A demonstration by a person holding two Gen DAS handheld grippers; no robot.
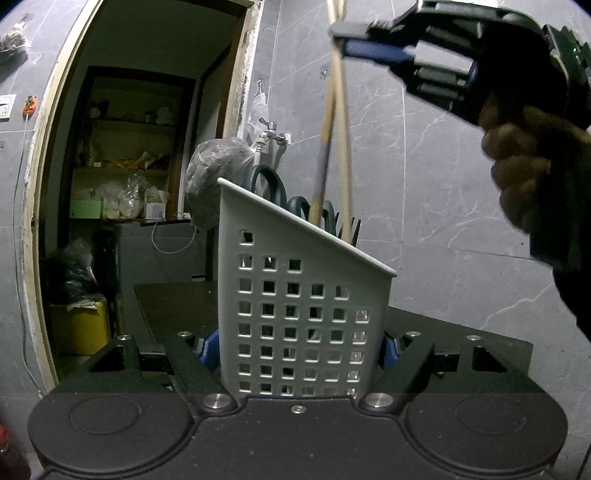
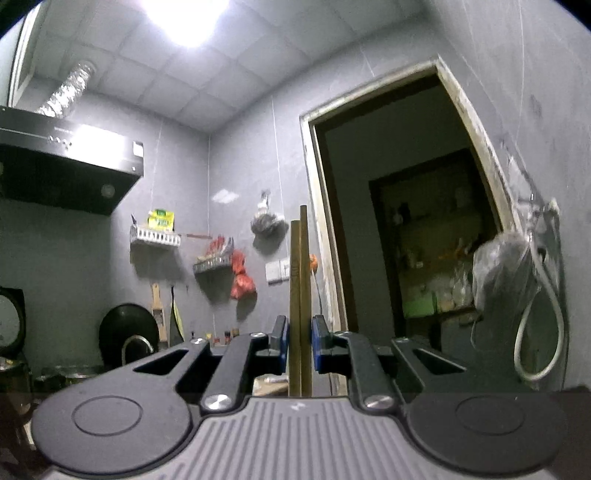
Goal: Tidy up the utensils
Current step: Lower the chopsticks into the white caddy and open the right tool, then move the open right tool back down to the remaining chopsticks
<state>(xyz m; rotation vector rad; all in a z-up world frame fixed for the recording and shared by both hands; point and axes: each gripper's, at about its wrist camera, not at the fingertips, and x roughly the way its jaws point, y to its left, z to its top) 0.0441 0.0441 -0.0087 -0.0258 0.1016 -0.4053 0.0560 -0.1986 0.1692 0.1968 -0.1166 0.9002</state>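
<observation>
The left gripper (image 1: 297, 347) is clenched on the white utensil holder (image 1: 301, 295), its blue pads pressing the holder's two sides low down. In the left wrist view the holder stands upright on a dark countertop (image 1: 173, 306), its perforated wall facing the camera and its rim sloping down to the right. Dark scissor handles (image 1: 269, 182) and the tines of a fork (image 1: 355, 230) stick up out of it. Behind are grey marble-look wall tiles (image 1: 424, 155), a tap (image 1: 271, 134), a filled plastic bag (image 1: 218, 173) and an open doorway (image 1: 147, 147) onto shelves. Upper right, the right gripper (image 1: 341, 35), carried by the person's hand (image 1: 524, 162), pinches a pair of chopsticks (image 1: 338, 122) near their upper part; they run nearly vertical, leaning slightly, with their lower ends inside the holder.

In the right wrist view the right gripper (image 2: 300, 343) is closed on the chopsticks (image 2: 300, 280), both blue pads against them. The two sticks lie side by side and stand upright, their long axis vertical, tops rising above the fingers. Beyond is a grey kitchen wall with a range hood (image 2: 70, 173), wire racks (image 2: 155, 236), a wok (image 2: 127, 334), a hanging red bag (image 2: 242, 278), the doorway (image 2: 406, 221) and a bright ceiling light (image 2: 184, 18).
</observation>
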